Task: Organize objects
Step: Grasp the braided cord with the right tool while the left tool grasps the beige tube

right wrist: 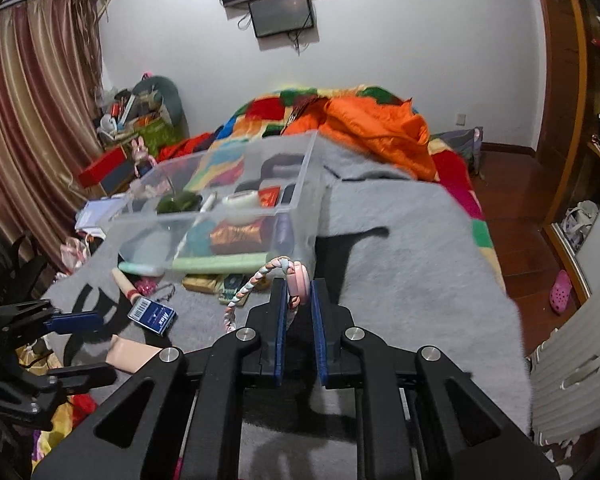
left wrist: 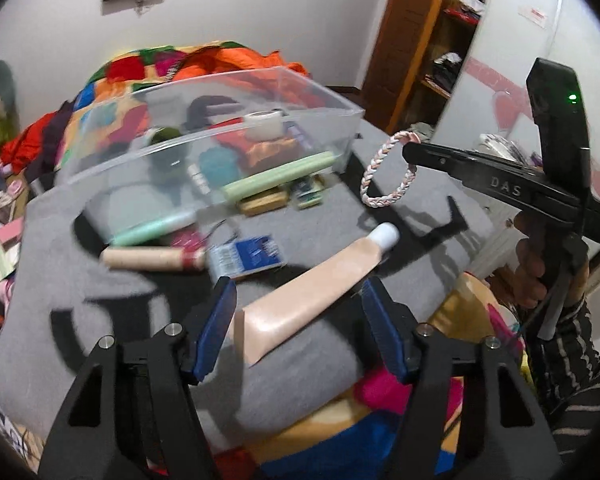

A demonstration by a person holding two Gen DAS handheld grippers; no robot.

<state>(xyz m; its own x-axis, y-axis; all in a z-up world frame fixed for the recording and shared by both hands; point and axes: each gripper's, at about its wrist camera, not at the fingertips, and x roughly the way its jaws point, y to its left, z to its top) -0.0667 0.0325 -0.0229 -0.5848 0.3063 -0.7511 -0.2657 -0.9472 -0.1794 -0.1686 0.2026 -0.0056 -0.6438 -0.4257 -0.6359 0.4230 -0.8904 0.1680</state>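
Blue box (left wrist: 247,257) blurred, bin contents (left wrist: 260,148) indistinct through plastic

You've got a braided pink-white-blue bracelet (right wrist: 256,280), a peach tube (left wrist: 316,280) with white cap, and a navy box (right wrist: 152,316). Your blanket (right wrist: 412,248) is plain grey; the bin (right wrist: 236,184) is clear.

Braided bracelet (right wrist: 256,280), pink, white and pale blue with a pink tab, hangs as a loop at frame centre, clear of the blanket. Peach cream tube (left wrist: 300,300) with white cap lies tilted at lower centre, cap pointing to the upper right. Clear plastic bin (left wrist: 204,148), upper centre, sits upright and holds mixed small items.
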